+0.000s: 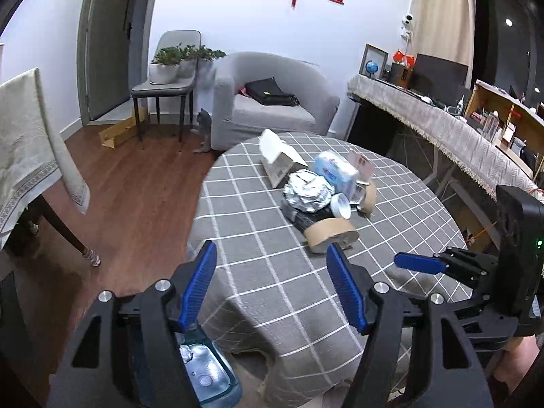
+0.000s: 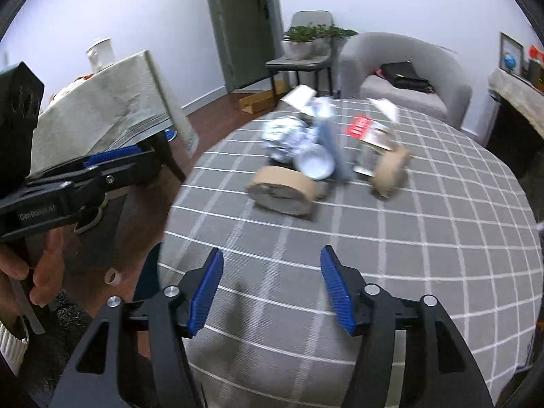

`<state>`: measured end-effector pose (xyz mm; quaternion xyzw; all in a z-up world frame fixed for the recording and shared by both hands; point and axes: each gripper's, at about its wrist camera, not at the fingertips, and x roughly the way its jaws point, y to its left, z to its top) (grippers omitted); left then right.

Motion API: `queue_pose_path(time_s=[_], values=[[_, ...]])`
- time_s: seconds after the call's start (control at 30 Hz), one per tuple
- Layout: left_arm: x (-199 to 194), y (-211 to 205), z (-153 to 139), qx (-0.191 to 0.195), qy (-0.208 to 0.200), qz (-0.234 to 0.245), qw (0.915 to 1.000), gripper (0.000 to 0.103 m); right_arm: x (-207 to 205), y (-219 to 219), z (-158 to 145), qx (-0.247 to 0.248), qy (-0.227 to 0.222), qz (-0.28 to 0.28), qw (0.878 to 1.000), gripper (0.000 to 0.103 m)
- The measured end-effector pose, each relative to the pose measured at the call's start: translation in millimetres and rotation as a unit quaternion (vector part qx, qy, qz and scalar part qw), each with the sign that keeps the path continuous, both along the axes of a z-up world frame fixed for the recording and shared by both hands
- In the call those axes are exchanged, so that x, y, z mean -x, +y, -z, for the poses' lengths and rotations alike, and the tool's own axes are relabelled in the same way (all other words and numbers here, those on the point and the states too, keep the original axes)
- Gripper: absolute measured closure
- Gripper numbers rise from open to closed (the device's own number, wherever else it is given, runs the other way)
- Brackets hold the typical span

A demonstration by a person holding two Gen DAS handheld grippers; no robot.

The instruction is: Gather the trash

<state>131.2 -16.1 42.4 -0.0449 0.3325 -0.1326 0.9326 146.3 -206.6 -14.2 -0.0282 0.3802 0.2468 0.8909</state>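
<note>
A heap of trash lies on the round grey checked table point(image 1: 265, 272): a crumpled foil ball point(image 1: 307, 192), a brown tape roll point(image 1: 331, 234), a second tape roll point(image 1: 369, 199), a small white cup point(image 1: 341, 205), a blue-white tissue pack point(image 1: 335, 170) and a white carton point(image 1: 277, 156). My left gripper point(image 1: 272, 255) is open and empty over the table's near edge, short of the heap. My right gripper point(image 2: 272, 258) is open and empty too, the tape roll point(image 2: 282, 190) and foil ball point(image 2: 285, 134) ahead of it. Below the table edge stands a clear bin point(image 1: 207, 374) with a foil scrap inside.
A grey armchair point(image 1: 272, 98) with a black bag, a chair with potted plants point(image 1: 170, 68) and a cloth-covered counter point(image 1: 442, 129) stand beyond the table. Another clothed table point(image 2: 102, 102) is at the left. A hand point(image 2: 37, 265) holds the left gripper's handle.
</note>
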Motion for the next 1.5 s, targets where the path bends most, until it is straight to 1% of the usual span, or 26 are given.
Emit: queue_pose_path(time_s=[0.1,0.23,0.47,0.57,0.73,0.8,0.9,1.0,1.07,1.13,1.17,1.2,1.23,1.27,1.3,1.5], values=[[-5.6,-14.3,2.7,0.003,0.002,0.007,1.0,0.026,-1.9,-17.8,0.5,-0.007,0.0,0.022,1.0,0.037],[-16.3,-36.1,11.9,-0.006,0.016,0.016,0.9997,0.025,-1.8,-40.6,1.7,-0.022,0.003,0.041,0.999,0.035],[-30.8,-72.7,27.7,-0.021,0.037,0.034,0.9985,0.025,2.4,-55.5,4.3,-0.028,0.007,0.047,0.998,0.034],[-35.8,-79.5,31.1,-0.024,0.041,0.029,0.9984,0.024,4.1,-62.5,5.7,-0.028,0.007,0.049,0.998,0.034],[-46.0,-84.3,36.6,-0.032,0.048,0.002,0.9984,0.022,4.6,-71.2,5.3,-0.019,0.002,0.051,0.998,0.033],[-48.7,-85.4,37.2,-0.032,0.049,-0.006,0.9983,0.022,5.8,-71.6,1.3,-0.012,-0.007,0.041,0.999,0.033],[-53.9,-84.9,39.5,-0.02,0.062,-0.019,0.9977,0.023,3.2,-74.0,-7.5,0.0,-0.022,0.026,0.999,0.032],[-56.8,-83.8,40.7,-0.002,0.07,-0.02,0.9974,0.024,-6.9,-79.7,-16.2,0.0,-0.033,0.013,0.999,0.03],[-58.2,-84.6,40.7,0.003,0.071,-0.02,0.9973,0.025,-15.1,-79.3,-20.6,0.016,-0.044,0.001,0.999,0.029],[-59.3,-86.5,40.6,0.004,0.072,-0.02,0.9972,0.026,-23.3,-78.4,-23.5,0.025,-0.049,-0.015,0.998,0.029],[-60.6,-87.1,41.1,0.006,0.075,-0.019,0.997,0.03,-30.5,-76.9,-25.3,0.027,-0.049,-0.028,0.998,0.029],[-60.8,-87.1,42.3,0.005,0.077,-0.021,0.9968,0.031,-35.7,-76.3,-26.3,0.029,-0.047,-0.044,0.997,0.023],[-61.8,-87.0,43.5,0.003,0.08,-0.023,0.9965,0.033,-38.5,-75.4,-27.0,0.034,-0.05,-0.053,0.997,0.019],[-62.5,-87.5,44.2,-0.002,0.082,-0.025,0.9964,0.036,-42.4,-73.5,-27.7,0.043,-0.056,-0.065,0.995,0.018],[-61.6,-87.7,44.3,-0.006,0.08,-0.026,0.9964,0.038,-47.1,-72.2,-27.7,0.049,-0.057,-0.077,0.994,0.018],[-60.2,-83.8,42.7,-0.004,0.083,-0.017,0.9964,0.04,-65.3,-68.6,-23.8,0.062,-0.055,-0.111,0.99,0.018]])
